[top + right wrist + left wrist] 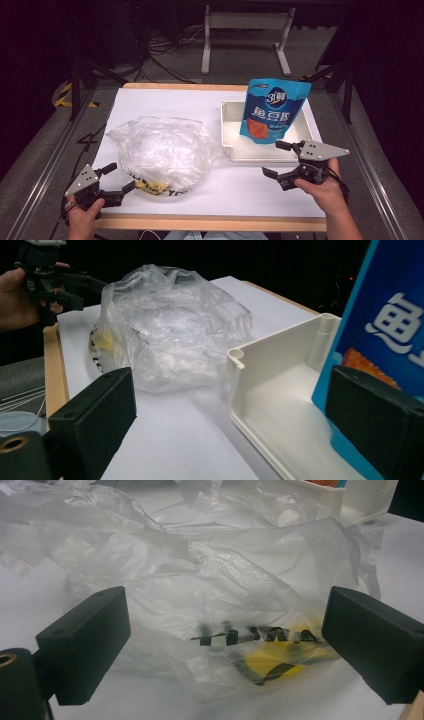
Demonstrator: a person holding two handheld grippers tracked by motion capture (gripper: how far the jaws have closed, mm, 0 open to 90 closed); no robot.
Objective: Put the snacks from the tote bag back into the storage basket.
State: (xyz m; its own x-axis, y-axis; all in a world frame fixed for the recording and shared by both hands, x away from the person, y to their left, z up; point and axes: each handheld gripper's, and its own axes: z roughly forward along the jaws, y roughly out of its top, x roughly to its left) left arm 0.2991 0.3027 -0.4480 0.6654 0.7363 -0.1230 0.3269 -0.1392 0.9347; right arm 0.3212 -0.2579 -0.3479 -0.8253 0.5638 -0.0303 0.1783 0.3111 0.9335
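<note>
Crinkled clear plastic makes up the bag (162, 150) that we have between our two grippers; it lies puffed and wrinkled on the left half of the white worktop (250, 190), just beside the tray. Near its lower edge we see a band of black lettering on the film, too smeared and folded to read, and a yellow patch with black marks under it. In the left gripper view the same lettering and yellow patch sit between our jaws, close ahead of them.

Our left gripper (117, 182) rests at the bag's near left corner, jaws spread, the lower one touching or nearly touching the film; we cannot tell which. Our right gripper (277, 160) hovers near the front edge of the tray, jaws also spread wide and holding nothing.

A white tray (227, 127), hard moulded plastic with upright walls and rounded corner posts, stands on the right half of the worktop. A glossy blue pouch (272, 107) stands upright in it, leaning back a little. It bears white Chinese characters, a round badge with "3" beside another character, and an orange-red picture panel low on the front. Pale wood edges the worktop.
</note>
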